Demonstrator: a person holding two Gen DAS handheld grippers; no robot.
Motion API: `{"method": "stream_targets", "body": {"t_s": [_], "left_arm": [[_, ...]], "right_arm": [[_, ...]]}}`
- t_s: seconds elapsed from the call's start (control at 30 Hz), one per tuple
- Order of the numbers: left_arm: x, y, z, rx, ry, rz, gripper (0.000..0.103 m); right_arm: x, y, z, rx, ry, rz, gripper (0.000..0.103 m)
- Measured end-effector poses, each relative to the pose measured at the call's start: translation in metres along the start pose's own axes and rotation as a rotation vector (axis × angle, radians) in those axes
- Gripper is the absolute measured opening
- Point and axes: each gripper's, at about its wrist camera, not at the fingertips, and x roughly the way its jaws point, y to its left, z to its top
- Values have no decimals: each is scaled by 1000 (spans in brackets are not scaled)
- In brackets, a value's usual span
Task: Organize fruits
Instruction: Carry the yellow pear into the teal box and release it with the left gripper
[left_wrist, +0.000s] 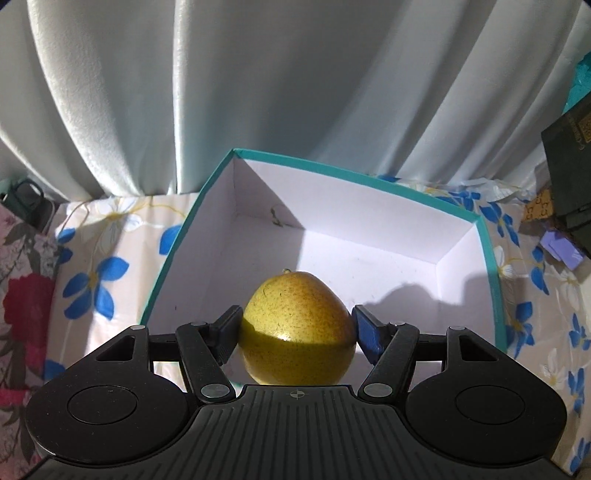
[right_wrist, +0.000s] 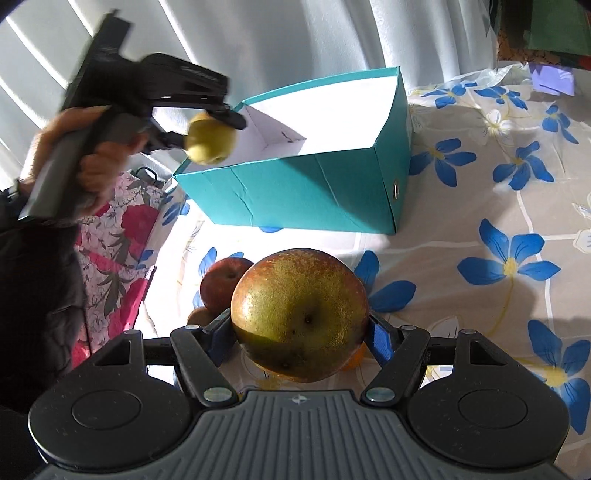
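My left gripper is shut on a yellow speckled pear and holds it above the near edge of a teal box with a white inside. The right wrist view shows that left gripper and its pear raised at the box's left corner, gripped by a hand. My right gripper is shut on a big brown-green round fruit, lifted over the cloth. Below it lie a red apple, a small brown fruit and a partly hidden orange fruit.
A tablecloth with blue flowers covers the table. Pale curtains hang behind the box. Dark green boxes and a lilac pad stand at the far right. A pink floral cloth lies at the left.
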Motion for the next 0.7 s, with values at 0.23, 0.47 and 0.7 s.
{"method": "stream_targets", "body": {"t_s": [0.23,0.47,0.7], "left_arm": [[40,-3,-5,44,35,95,69],[65,0,-11,54,83,118,69],[83,1,-22,89,135,146,70]], "right_arm": [[0,-4,4,26,-26,-17,72],[-3,-6,12,44,-57,-34,72],[-6,-7,17,50,-84,-49,72]]}}
